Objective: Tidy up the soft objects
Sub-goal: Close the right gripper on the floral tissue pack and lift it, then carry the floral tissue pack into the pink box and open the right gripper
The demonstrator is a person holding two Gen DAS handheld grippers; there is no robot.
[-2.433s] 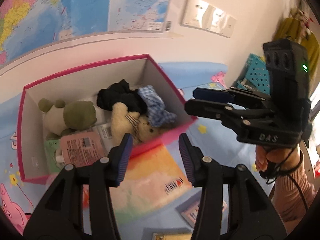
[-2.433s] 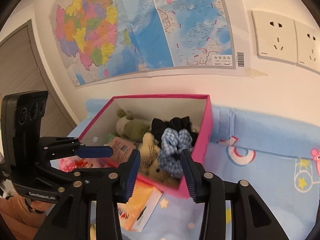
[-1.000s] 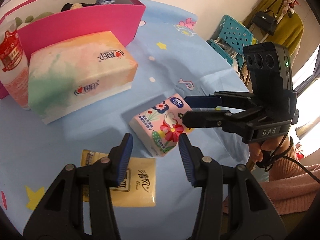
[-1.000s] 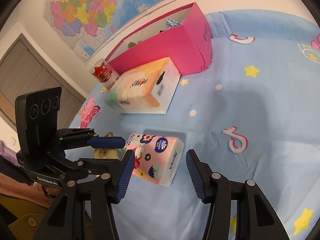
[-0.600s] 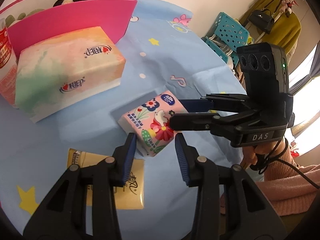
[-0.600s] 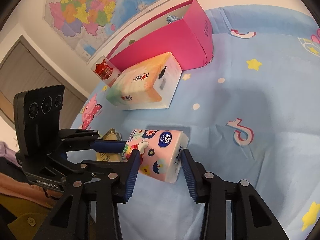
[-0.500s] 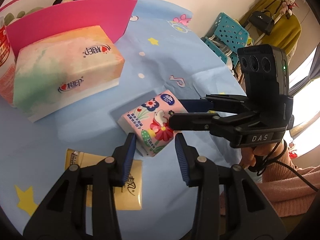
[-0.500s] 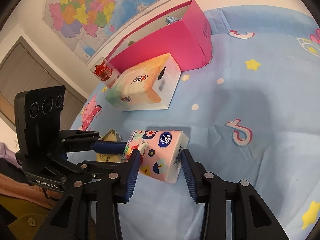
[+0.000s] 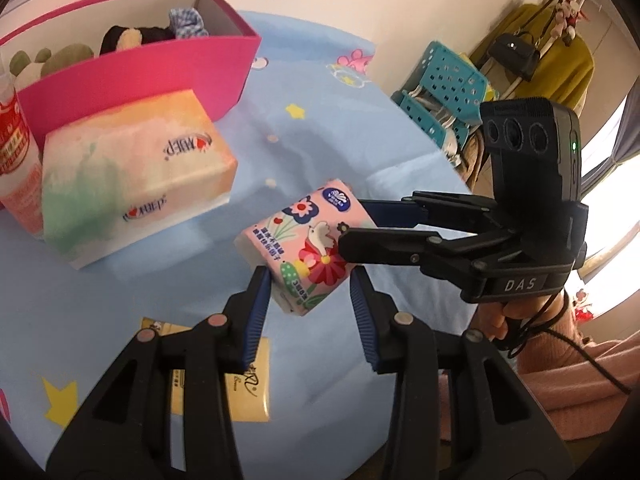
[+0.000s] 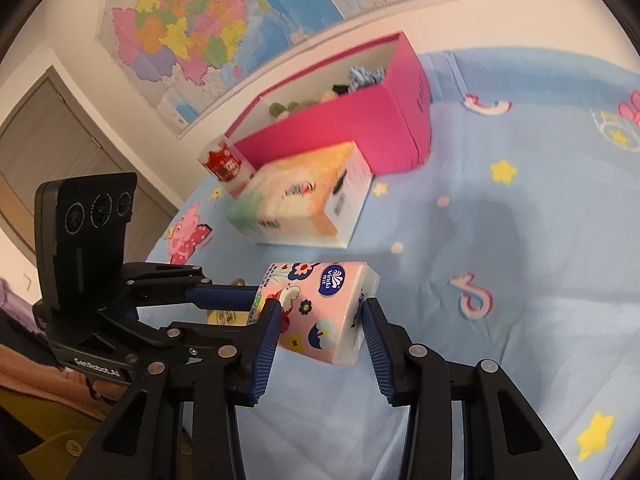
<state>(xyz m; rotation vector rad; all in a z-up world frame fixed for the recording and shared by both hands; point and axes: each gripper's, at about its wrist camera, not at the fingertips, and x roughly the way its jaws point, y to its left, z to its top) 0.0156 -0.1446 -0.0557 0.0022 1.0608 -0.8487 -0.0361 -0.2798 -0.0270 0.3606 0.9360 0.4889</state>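
Observation:
A pink floral tissue pack (image 9: pixel 304 244) (image 10: pixel 320 304) is held between both grippers just above the blue sheet (image 9: pixel 320 140). My left gripper (image 9: pixel 310 296) (image 10: pixel 250 304) is shut on the pack's near end. From the right, my right gripper (image 9: pixel 354 226) (image 10: pixel 320 320) is shut on its other end, pads pressing both sides. The pink box (image 9: pixel 140 76) (image 10: pixel 360 120) stands at the back with plush toys (image 9: pixel 60 60) and a checked cloth inside.
A large pastel tissue box (image 9: pixel 132 176) (image 10: pixel 300 200) lies in front of the pink box, a red-and-white pack (image 9: pixel 16 152) (image 10: pixel 222 164) beside it. A flat yellow tissue pack (image 9: pixel 256 392) lies under my left gripper. Blue baskets (image 9: pixel 444 84) stand beyond the bed edge.
Both grippers' jaws closed in on the pink tissue pack, which lay free on the sheet a second ago. Since half a second ago the hold looks the same.

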